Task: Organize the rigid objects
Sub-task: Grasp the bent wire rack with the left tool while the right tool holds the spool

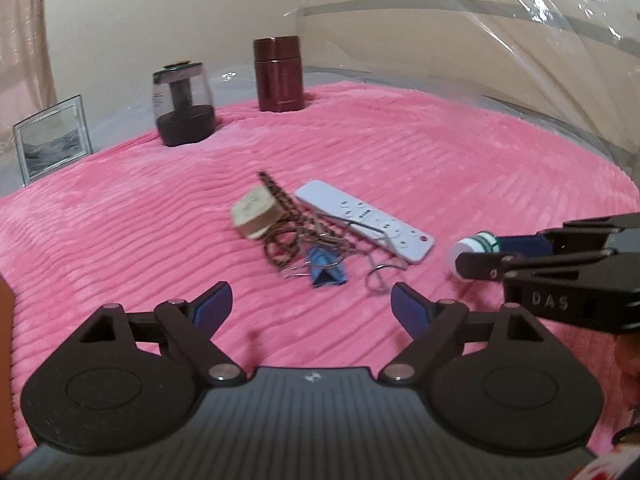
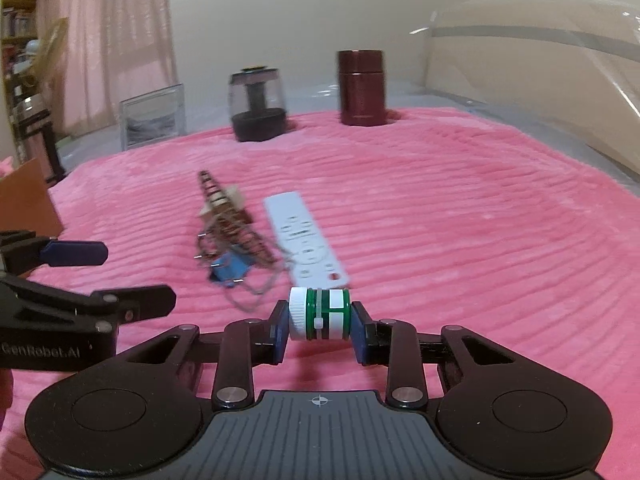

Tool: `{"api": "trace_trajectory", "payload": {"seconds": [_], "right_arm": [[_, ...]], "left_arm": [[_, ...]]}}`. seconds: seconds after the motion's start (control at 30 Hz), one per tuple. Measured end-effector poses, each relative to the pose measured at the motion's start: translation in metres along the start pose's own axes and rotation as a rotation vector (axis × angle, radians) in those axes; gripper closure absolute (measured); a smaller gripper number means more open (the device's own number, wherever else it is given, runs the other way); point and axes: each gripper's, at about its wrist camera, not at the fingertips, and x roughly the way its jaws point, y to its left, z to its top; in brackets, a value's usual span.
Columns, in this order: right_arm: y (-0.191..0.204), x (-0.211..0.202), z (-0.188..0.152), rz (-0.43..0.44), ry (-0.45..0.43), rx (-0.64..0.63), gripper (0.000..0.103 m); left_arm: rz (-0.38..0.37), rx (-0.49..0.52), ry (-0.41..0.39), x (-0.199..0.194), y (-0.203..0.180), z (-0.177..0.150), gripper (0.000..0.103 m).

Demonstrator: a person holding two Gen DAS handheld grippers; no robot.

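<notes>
My right gripper is shut on a small green-and-white bottle with a white cap. The bottle lies sideways, its cap against one pad and its base against the other, low over the pink blanket. Just beyond it lie a white remote, a blue binder clip, a tangle of braided cord and key rings and a wooden block. My left gripper stands open with nothing between its fingers, a little short of the blue clip. At the right edge of the left wrist view, the right gripper holds the bottle.
A dark glass jar and a maroon cylinder stand upright at the blanket's far edge. A picture frame leans at the far left. Clear plastic sheeting rises at the back right. A cardboard box sits at the left.
</notes>
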Motion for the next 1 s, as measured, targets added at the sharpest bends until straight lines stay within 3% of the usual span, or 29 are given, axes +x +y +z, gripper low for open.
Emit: {"api": "trace_trajectory", "payload": {"seconds": [0.33,0.53,0.67,1.0], "right_arm": [[-0.033,0.002,-0.004,-0.036,0.007,0.04,0.075],[-0.041,0.003,-0.005,-0.04,0.006,0.052,0.075],[-0.044,0.004,-0.005,-0.04,0.005,0.062,0.075],[-0.046,0.004,-0.006,-0.039,0.01,0.066,0.075]], "left_arm": [[0.08,0.119,0.0,0.036,-0.049,0.016,0.019],[0.178,0.18,-0.015,0.055,-0.066,0.017,0.02],[0.231,0.22,-0.016,0.066,-0.069,0.014,0.026],[0.231,0.289,-0.034,0.065,-0.072,0.011,0.039]]}}
